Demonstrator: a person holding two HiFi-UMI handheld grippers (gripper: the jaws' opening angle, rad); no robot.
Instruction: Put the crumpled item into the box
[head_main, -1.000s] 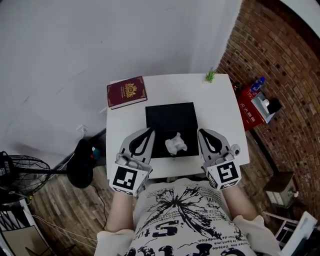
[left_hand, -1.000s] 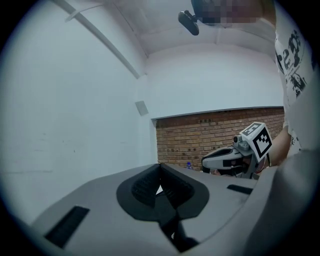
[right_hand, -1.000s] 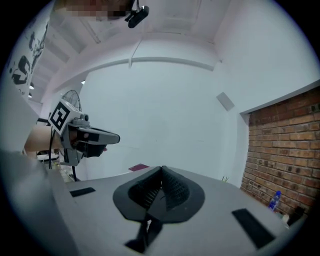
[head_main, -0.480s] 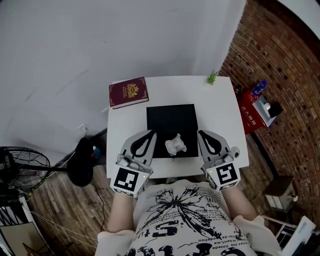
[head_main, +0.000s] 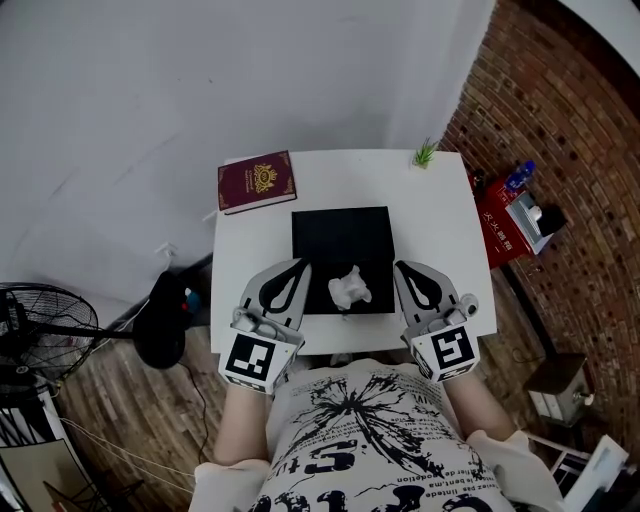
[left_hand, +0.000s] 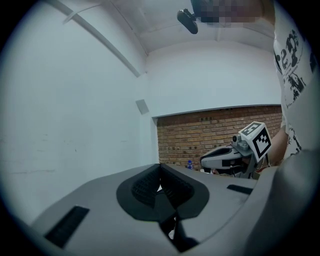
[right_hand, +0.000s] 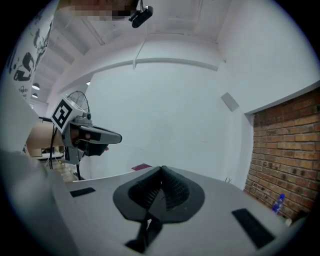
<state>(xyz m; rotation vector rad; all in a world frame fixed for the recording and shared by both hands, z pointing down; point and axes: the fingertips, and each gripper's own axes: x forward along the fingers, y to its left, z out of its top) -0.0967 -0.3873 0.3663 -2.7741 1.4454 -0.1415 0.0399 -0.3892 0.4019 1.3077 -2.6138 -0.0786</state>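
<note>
**A:** Barely shifted since a second ago: left gripper (head_main: 296, 264) and right gripper (head_main: 401, 266) at the same spots over the near edge of the white table (head_main: 240, 250), tips toward 12 o'clock.

**B:** Open or closed?

**A:** Both closed. Seen in each gripper view with ribbed pads pressed together and nothing between them.

**B:** And the crumpled item?

**A:** Crumpled white item (head_main: 349, 287) lying free at the 6 o'clock edge of the flat black box (head_main: 342, 240), within its outline. Left gripper at its 9 o'clock and right gripper at its 3 o'clock, both near but apart from it. Unclear whether sitting inside the box or on top of it.

**B:** Anything else on the table?

**A:** Dark red book (head_main: 257, 183) at 10 o'clock from the box, and a small green plant (head_main: 425, 153) at 1 o'clock, by the far corner. Off the table, a fan (head_main: 40, 330) on the wooden floor at 8 o'clock.
</note>
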